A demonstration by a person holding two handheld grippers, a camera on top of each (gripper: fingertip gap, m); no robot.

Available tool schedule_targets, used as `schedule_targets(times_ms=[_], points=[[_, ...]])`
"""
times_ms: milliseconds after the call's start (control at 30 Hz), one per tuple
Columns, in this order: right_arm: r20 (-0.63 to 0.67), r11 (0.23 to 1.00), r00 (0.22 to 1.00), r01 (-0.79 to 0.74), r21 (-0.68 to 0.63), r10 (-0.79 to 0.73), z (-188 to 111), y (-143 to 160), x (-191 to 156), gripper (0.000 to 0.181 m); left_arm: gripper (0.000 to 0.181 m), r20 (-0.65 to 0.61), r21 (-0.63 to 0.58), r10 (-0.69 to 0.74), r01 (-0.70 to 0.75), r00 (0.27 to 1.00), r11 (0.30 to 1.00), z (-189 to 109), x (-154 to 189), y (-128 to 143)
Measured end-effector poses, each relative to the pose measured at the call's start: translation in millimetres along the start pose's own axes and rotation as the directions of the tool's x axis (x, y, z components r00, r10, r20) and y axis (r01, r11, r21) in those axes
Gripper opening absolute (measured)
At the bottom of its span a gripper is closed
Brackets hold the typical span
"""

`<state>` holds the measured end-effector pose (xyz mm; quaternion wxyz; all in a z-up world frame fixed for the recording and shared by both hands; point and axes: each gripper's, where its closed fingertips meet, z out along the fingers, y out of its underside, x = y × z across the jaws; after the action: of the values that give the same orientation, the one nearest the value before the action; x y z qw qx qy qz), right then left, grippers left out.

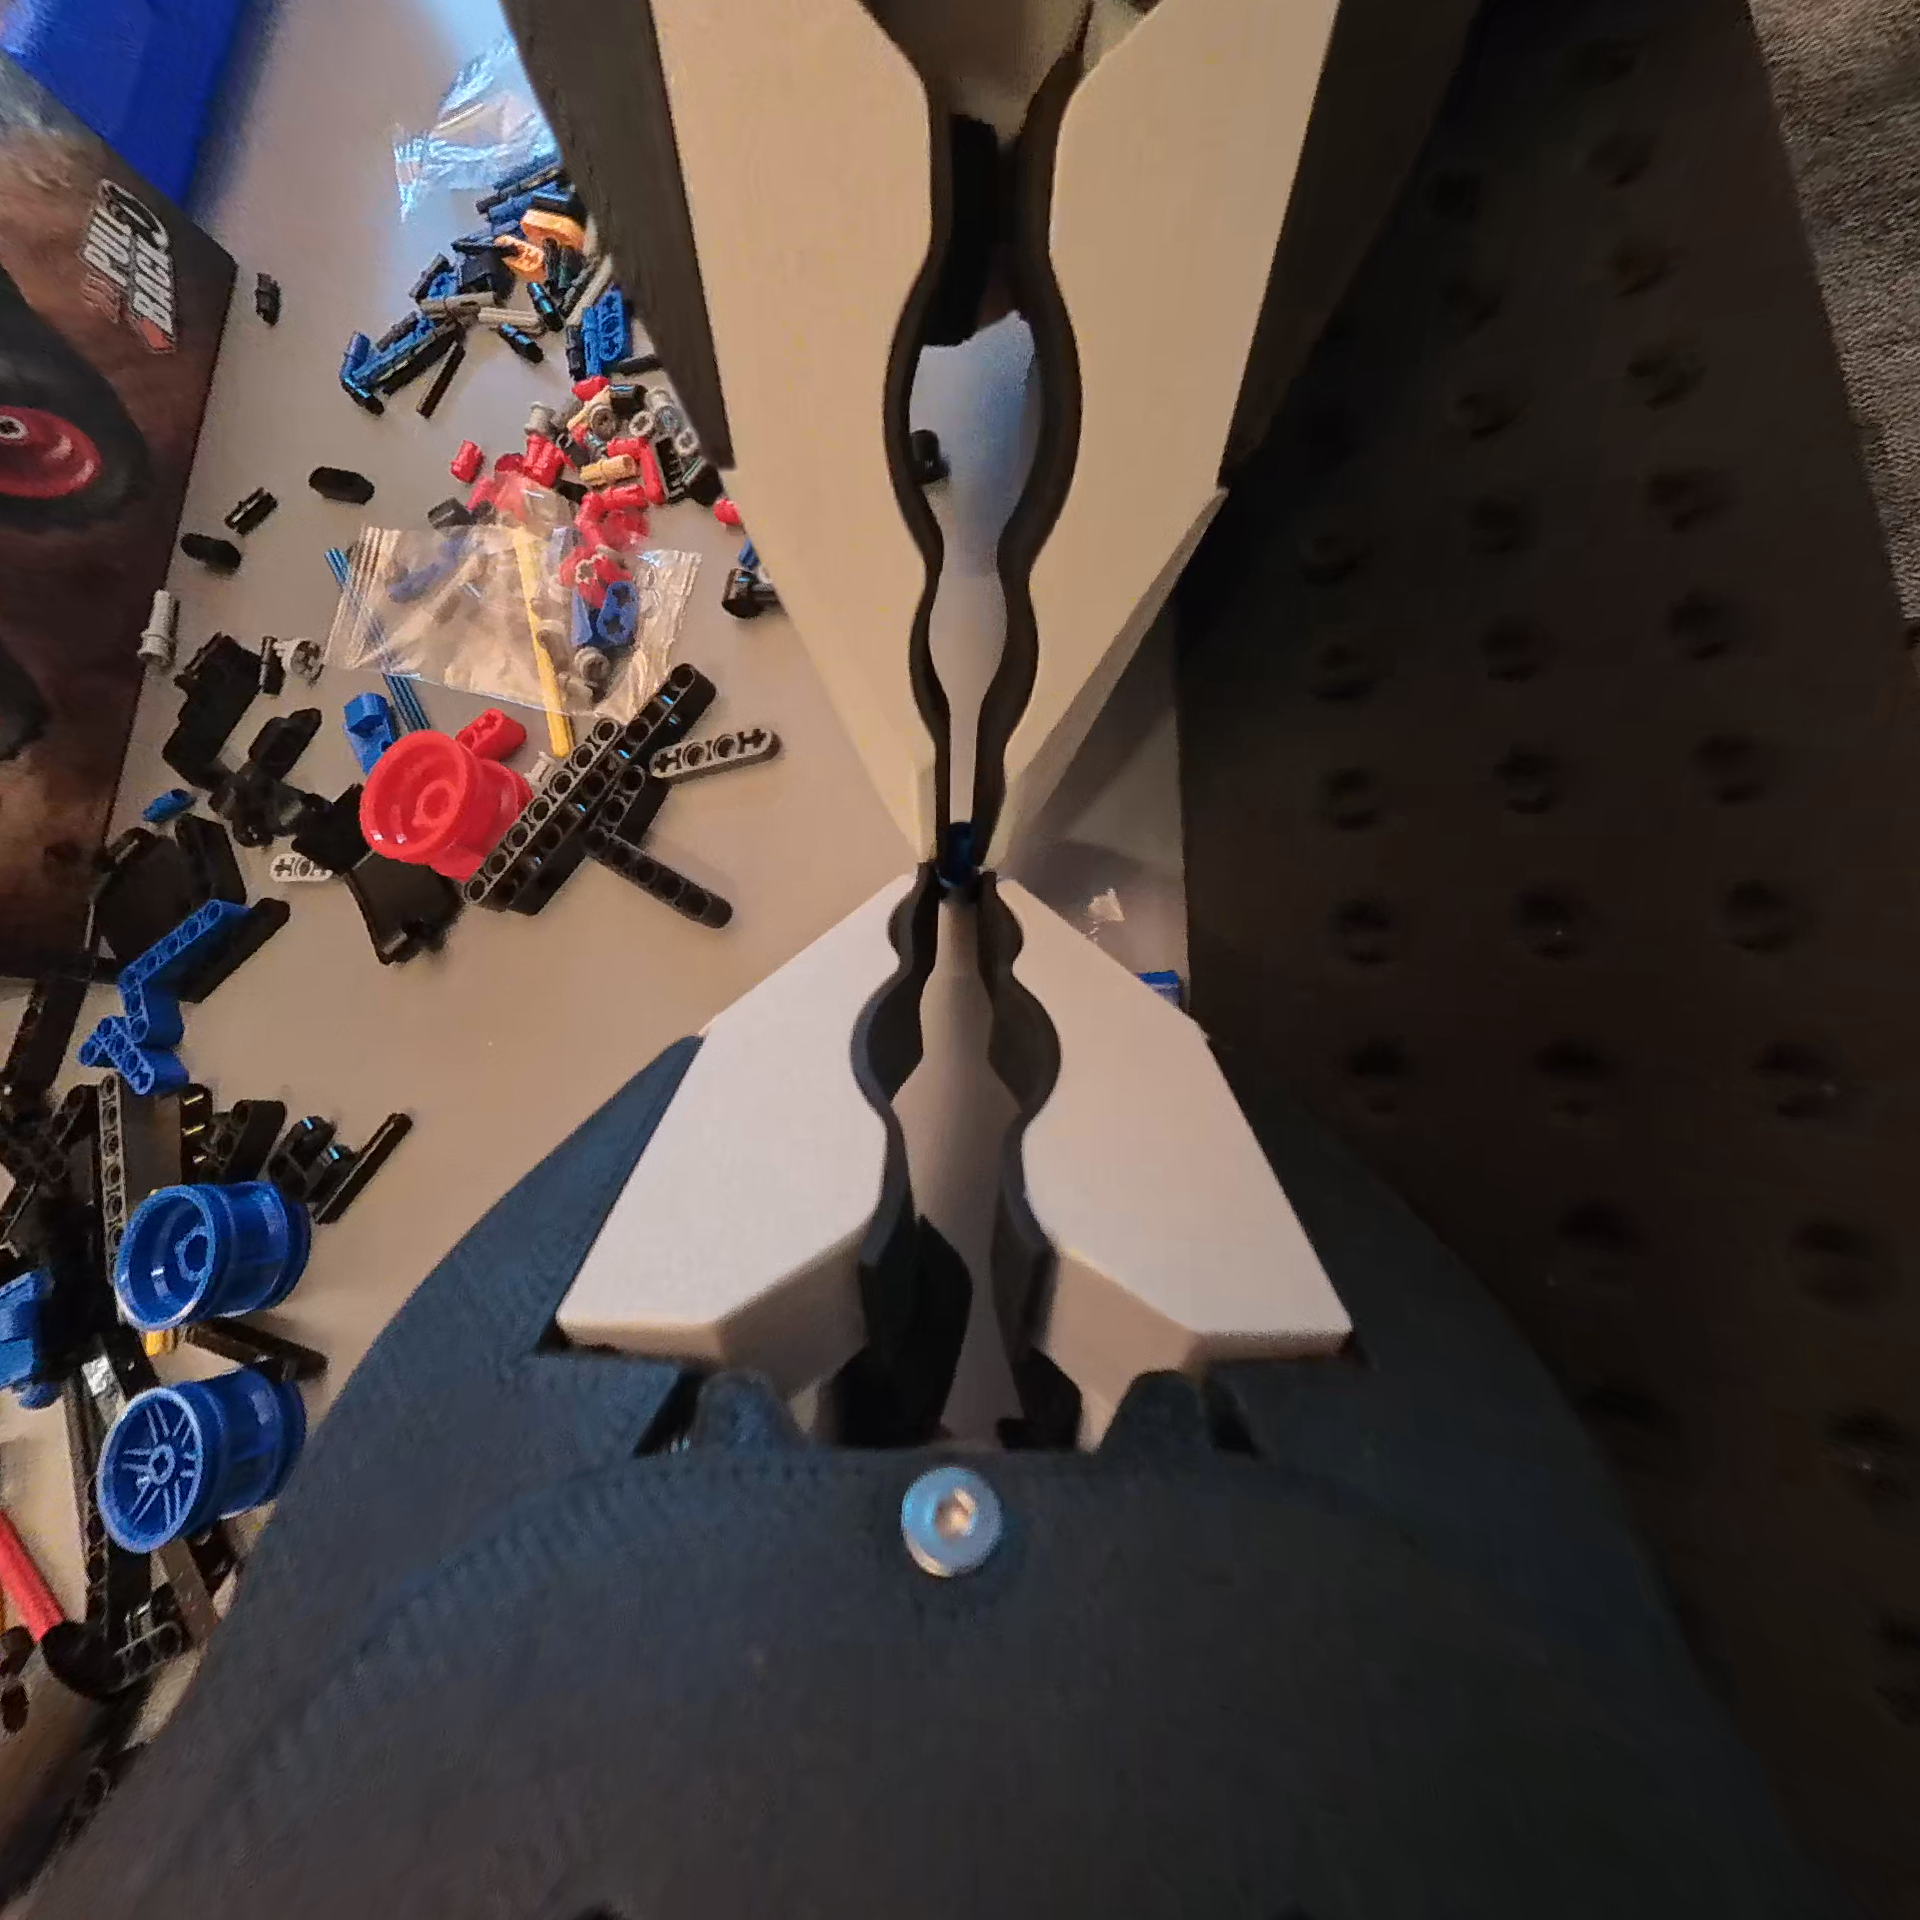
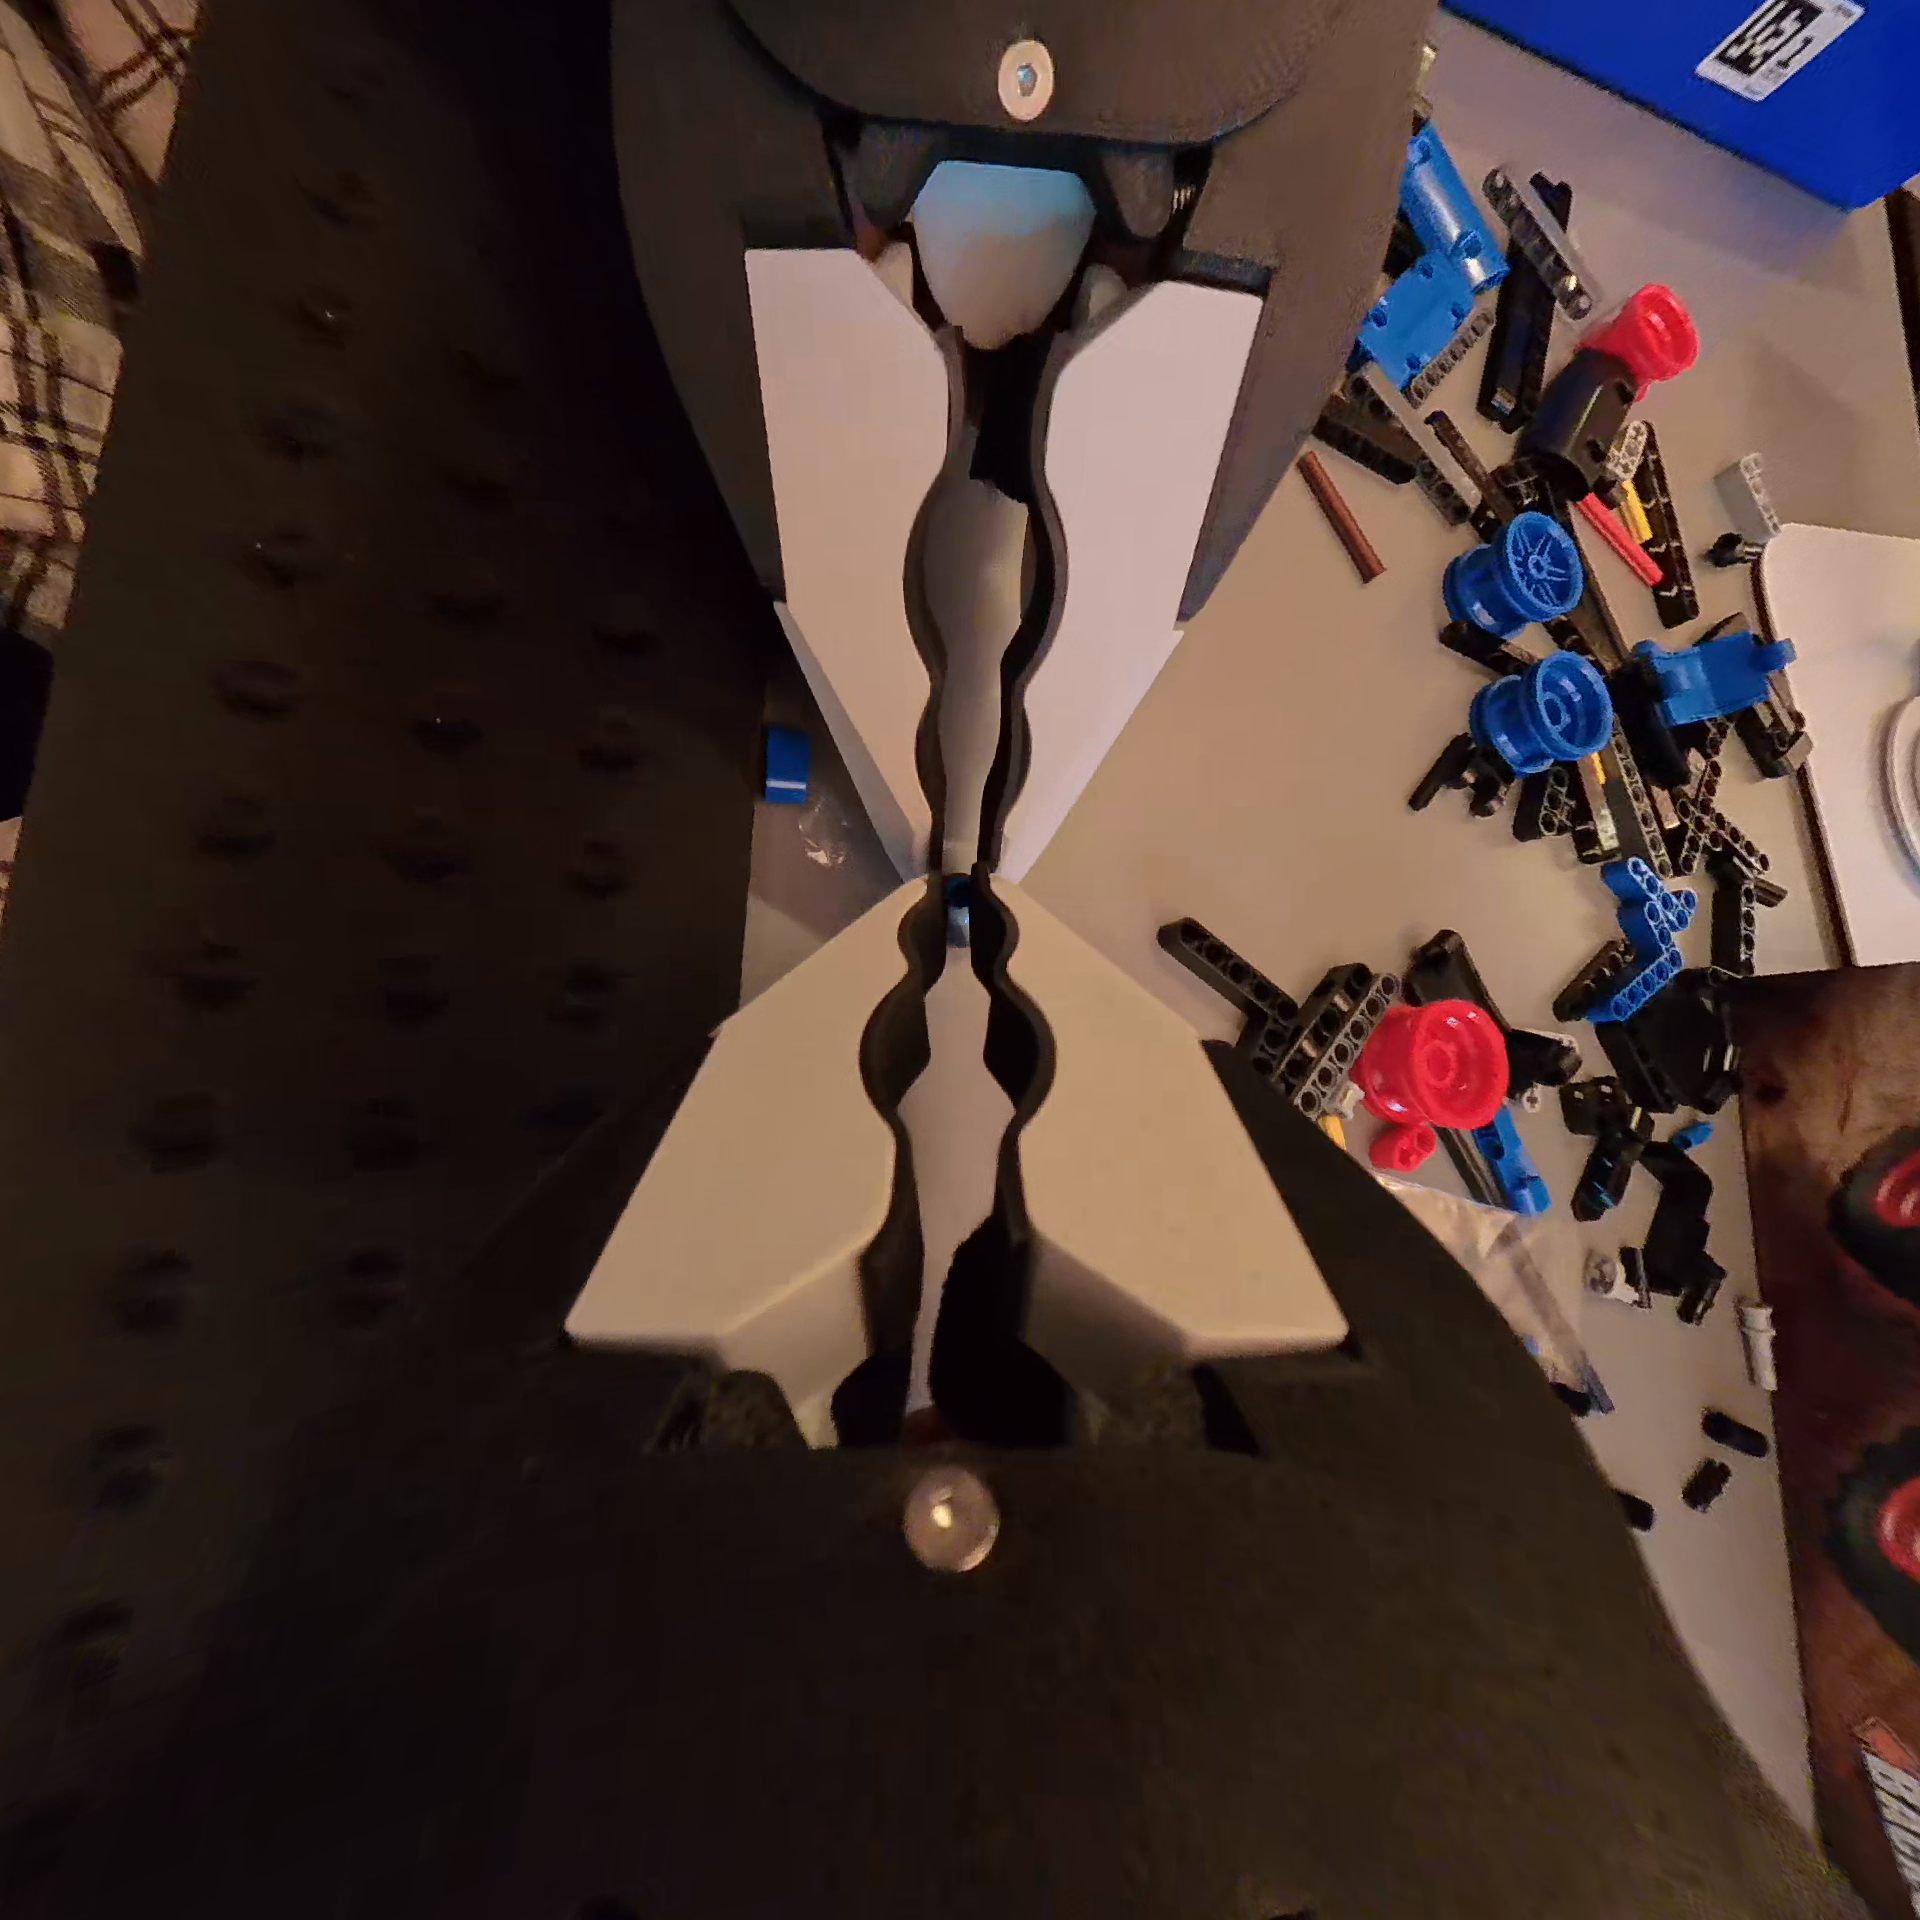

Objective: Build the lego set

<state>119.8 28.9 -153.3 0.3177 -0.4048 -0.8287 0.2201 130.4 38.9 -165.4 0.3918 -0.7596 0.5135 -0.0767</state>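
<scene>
I have both hand-held grippers, left (image 1: 956,883) and right (image 2: 956,894), pinched tip-to-tip on one small blue pin (image 1: 958,844) above the surface (image 1: 499,1029); any twist could flick it into the loose parts.

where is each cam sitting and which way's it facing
Left wrist view: on the left gripper, looking along its fingers at the right gripper tip to tip, loose pieces left.
Right wrist view: on the right gripper, facing the left gripper, pieces right.
Shared: small blue pin between the tips, red wheel hub, grey table.
</scene>
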Motion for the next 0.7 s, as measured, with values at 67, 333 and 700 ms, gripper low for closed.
schedule_targets(times_ms=[67, 333, 700], points=[[-0.002, 1.0, 1.0, 0.007, -0.013, -0.007, 1.6, 0.3, 0.0, 0.004, 0.004, 0.006, -0.009, -0.002, 0.002, 1.0, 1.0, 0.6, -0.7, 1.2], [0.093, 0.921, 0.963, -0.27, 0.282, 0.254, -24.9, -18.6, 17.1, 0.003, 0.018, 0.016, 0.117, -0.12, 0.117, 0.993, 0.986, -7.4, -13.8, -14.5], [0.126, 0.894, 0.954, -0.299, 0.334, 0.272, -29.5, -22.4, 18.5, 0.003, 0.005, 0.06, 0.131, -0.065, 0.057, 0.996, 0.99, -13.7, -14.8, -19.5]])
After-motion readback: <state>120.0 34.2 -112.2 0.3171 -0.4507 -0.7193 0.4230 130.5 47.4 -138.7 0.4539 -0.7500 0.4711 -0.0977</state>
